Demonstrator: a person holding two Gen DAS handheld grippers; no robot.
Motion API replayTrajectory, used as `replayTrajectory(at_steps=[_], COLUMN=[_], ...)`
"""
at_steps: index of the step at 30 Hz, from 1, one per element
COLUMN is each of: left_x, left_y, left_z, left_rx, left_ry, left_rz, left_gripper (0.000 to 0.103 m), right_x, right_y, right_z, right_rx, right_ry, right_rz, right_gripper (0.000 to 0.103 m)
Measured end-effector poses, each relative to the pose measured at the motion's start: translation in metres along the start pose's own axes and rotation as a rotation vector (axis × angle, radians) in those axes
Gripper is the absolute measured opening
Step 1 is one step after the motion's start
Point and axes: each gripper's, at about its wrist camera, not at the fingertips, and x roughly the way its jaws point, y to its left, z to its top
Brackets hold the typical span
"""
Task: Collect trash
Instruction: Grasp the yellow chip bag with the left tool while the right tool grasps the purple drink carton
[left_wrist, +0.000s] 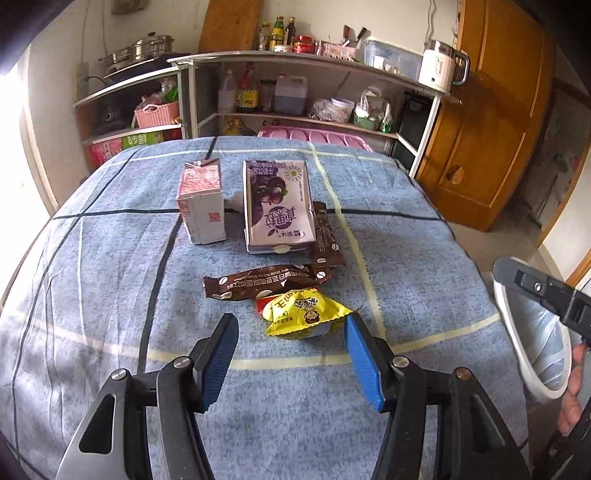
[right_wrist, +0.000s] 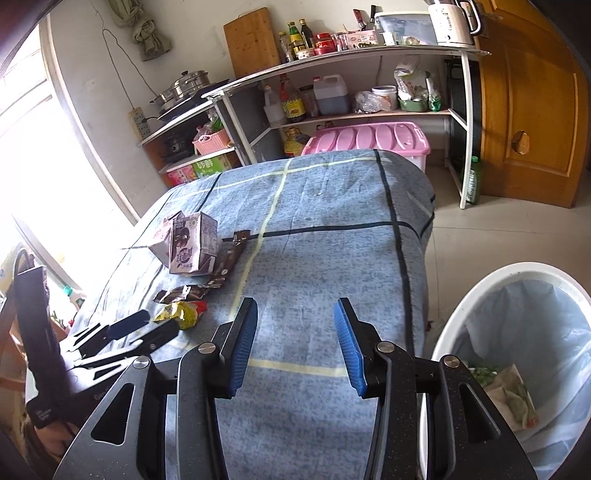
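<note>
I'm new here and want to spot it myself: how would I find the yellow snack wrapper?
Start at the blue plaid tablecloth, then find the litter cluster below the purple drink carton. The yellow snack wrapper lies nearest the open left gripper, beside a brown coffee sachet; it alone is bright yellow.

Tablecloth (left_wrist: 110, 295): blue mottled woven cloth, matt | snack wrapper (left_wrist: 303, 314): yellow crinkled foil-plastic, glossy | coffee sachet (left_wrist: 266, 284): brown film, glossy | milk cartons (left_wrist: 277, 206): printed coated paperboard, slight sheen | bin (right_wrist: 454, 321): smooth white plastic, translucent film liner | gripper pads (right_wrist: 243, 347): blue ribbed rubber.
</note>
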Motion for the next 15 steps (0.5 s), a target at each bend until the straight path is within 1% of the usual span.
replayTrajectory(at_steps=[2,6,8,9,10,11,12,13,15], left_x=[0.003,0.006,0.005,0.0,-0.006,-0.008,-0.005,-0.001,0.005], left_y=[-0.002,-0.001,-0.002,-0.004,-0.007,-0.01,-0.011,-0.011,-0.006], left_z=[0.001,0.005,0.007,0.006,0.005,0.006,0.008,0.009,0.011], left_rx=[0.008,0.003,-0.008,0.001,0.022,0.04,0.041,0.029,-0.014], left_ry=[0.004,-0.002,0.019,0.003,-0.03,-0.05,-0.041,-0.024,0.001], left_rz=[0.012,-0.009,0.005,-0.002,-0.019,-0.024,-0.017,-0.011,-0.032], left_gripper=[0.059,0.059,0.059,0.059,0.059,0.062,0.065,0.065,0.065], right_x=[0.003,0.01,0.011,0.011,0.011,0.011,0.012,0.013,0.015], right_y=[0.003,0.009,0.008,0.008,0.008,0.007,0.006,0.006,0.005], right_z=[0.003,0.007,0.007,0.007,0.006,0.006,0.006,0.007,0.008], right_rx=[-0.004,-0.017,-0.011,-0.009,-0.008,-0.006,-0.003,0.0,0.008], right_ry=[0.004,0.009,0.008,0.006,0.005,0.008,0.01,0.012,0.012], right_rz=[0.006,0.01,0.013,0.018,0.019,0.015,0.012,0.012,0.014], right_gripper=[0.044,0.044,0.044,0.044,0.044,0.044,0.044,0.044,0.044])
